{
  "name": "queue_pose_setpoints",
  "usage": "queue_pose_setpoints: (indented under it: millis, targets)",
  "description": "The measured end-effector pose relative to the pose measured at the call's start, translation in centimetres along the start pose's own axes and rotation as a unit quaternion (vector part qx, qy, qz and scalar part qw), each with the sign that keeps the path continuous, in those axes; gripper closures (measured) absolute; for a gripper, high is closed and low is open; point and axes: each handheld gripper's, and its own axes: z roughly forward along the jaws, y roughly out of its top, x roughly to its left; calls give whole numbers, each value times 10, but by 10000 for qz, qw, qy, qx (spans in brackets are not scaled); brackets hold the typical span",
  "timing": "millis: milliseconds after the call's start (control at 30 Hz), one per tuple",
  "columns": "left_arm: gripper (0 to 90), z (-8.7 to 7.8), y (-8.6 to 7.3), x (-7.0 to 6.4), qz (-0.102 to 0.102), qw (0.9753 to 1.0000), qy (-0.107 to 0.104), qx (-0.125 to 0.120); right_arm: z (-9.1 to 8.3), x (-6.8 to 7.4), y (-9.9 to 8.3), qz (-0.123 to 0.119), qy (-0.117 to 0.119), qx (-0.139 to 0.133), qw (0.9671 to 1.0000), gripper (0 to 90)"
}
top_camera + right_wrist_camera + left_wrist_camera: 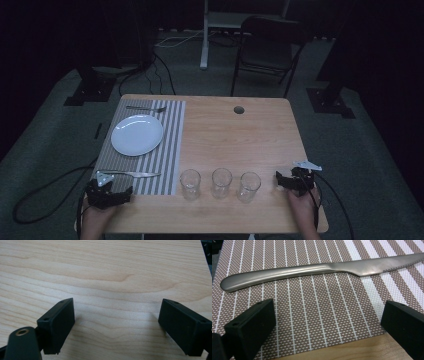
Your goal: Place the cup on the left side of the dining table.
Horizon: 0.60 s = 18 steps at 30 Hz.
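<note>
A steel knife lies on the striped placemat near the table's front left. My left gripper rests just in front of the knife, open, with nothing between its jaws. A white plate sits on the mat, with a fork beyond it. Three empty glasses stand in a row near the front edge. My right gripper sits on bare wood right of the glasses, open and empty.
The wooden table has a round cable hole near its back edge. A dark folding chair and a white desk leg stand behind it. Cables trail on the carpet to the left.
</note>
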Motion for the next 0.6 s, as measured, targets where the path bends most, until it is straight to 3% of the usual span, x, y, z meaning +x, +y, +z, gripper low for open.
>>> queue_pose_setpoints:
  millis: [600]
  targets:
    - [3,0,0,0,27,10000,-11,26,0,0,0,-3,-11,-1,10000,131]
